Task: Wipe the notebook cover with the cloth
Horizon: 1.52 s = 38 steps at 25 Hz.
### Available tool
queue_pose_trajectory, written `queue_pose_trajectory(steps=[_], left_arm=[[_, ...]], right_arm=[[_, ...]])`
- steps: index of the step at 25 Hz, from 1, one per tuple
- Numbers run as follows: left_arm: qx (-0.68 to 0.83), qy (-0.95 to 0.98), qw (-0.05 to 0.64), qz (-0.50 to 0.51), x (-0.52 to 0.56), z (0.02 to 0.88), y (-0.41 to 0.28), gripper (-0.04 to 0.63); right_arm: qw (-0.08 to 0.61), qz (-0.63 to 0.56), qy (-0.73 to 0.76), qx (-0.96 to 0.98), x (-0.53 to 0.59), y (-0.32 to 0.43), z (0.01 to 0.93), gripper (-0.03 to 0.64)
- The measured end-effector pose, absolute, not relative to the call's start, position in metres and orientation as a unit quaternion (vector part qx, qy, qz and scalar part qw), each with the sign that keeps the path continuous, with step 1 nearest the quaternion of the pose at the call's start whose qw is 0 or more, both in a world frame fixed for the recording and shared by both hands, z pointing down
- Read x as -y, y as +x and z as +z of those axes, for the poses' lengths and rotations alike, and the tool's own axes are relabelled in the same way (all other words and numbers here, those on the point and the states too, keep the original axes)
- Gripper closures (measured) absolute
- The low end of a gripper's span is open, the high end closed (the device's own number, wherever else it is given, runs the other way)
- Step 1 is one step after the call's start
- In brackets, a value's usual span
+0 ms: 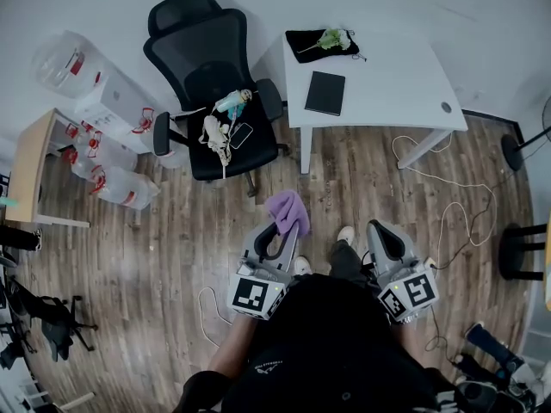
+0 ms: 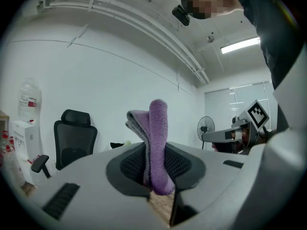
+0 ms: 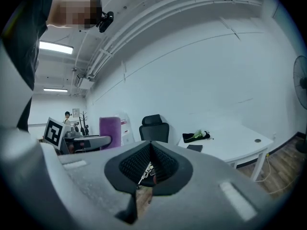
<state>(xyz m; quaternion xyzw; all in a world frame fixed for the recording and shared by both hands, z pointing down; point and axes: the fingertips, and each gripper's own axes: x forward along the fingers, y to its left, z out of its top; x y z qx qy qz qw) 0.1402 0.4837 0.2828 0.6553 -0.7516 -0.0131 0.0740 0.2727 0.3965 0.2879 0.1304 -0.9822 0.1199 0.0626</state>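
Observation:
A dark notebook (image 1: 325, 92) lies on the white desk (image 1: 396, 80) at the far side of the room; it shows small in the right gripper view as the notebook (image 3: 194, 148). My left gripper (image 1: 286, 229) is shut on a purple cloth (image 1: 289, 210), which stands up folded between the jaws as the cloth (image 2: 157, 145). My right gripper (image 1: 380, 237) is held beside it, jaws closed with nothing between them. Both grippers hang over the wooden floor, well short of the desk.
A black office chair (image 1: 214, 76) with small items on its seat stands left of the desk. A black pouch with a green thing (image 1: 324, 41) lies on the desk's far end. Water bottles (image 1: 112, 170) crowd the left. Cables (image 1: 448, 196) trail on the floor at right.

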Motion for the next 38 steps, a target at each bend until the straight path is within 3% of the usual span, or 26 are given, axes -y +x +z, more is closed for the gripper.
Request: queue_pose_trajectory(steps=[8,17,33,38], left_arm=[[0.774,0.627,0.084,-0.017,-0.451,0.292,0.099,0.515],[0.769,0.633,0.093,-0.019,-0.337,0.288,0.055,0.515],[0.795,0.604,0.059,0.005,-0.139,0.275,0.025,0.515],[0.792,0.606,0.075,0.011,-0.114,0.280,0.016,0.514]], right_arm=[[0.064,0.118,0.098,0.986,-0.353,0.227,0.297,0.612],[0.058,0.108,0.064,0.990,-0.246,0.172,0.292,0.612],[0.079,0.064,0.005,0.995,-0.047,0.123,0.288,0.612],[0.092,0.052,0.005,0.994,-0.021,0.114,0.289,0.612]])
